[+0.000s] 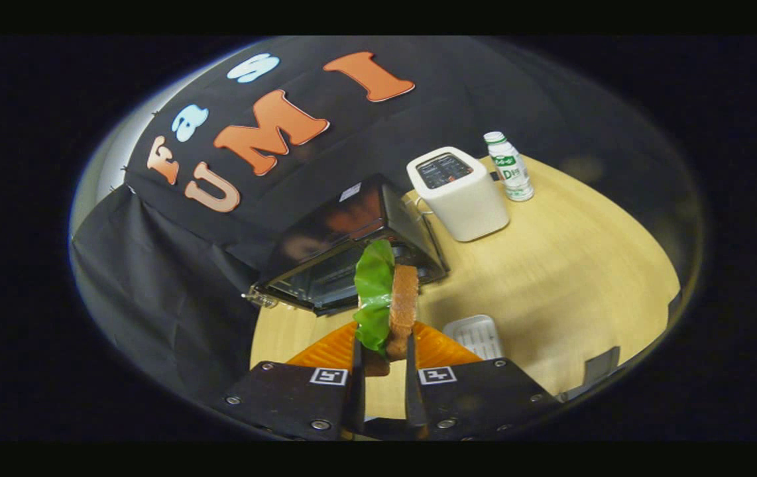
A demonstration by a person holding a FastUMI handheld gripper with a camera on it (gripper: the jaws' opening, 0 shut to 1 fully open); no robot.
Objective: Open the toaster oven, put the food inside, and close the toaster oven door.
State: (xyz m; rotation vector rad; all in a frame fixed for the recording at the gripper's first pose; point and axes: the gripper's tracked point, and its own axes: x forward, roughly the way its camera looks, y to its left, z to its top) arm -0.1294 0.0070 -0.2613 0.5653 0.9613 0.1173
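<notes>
My gripper (384,354) is shut on a sandwich (402,308), a brown bread slice with a green lettuce leaf (374,291) on its left face, held upright on edge between both fingers. An orange plate (441,351) lies on the table just below the food. Beyond the fingers stands the black toaster oven (345,225) with a shiny top and its glass front (325,281) turned towards me. The food hides part of that front, and I cannot tell whether the door is open or shut.
A white box-shaped appliance (461,195) stands right of the oven, with a small white bottle (510,167) behind it. A white ribbed tray (478,334) lies near the plate. The round wooden table (571,265) stretches to the right; black cloth hangs on the left.
</notes>
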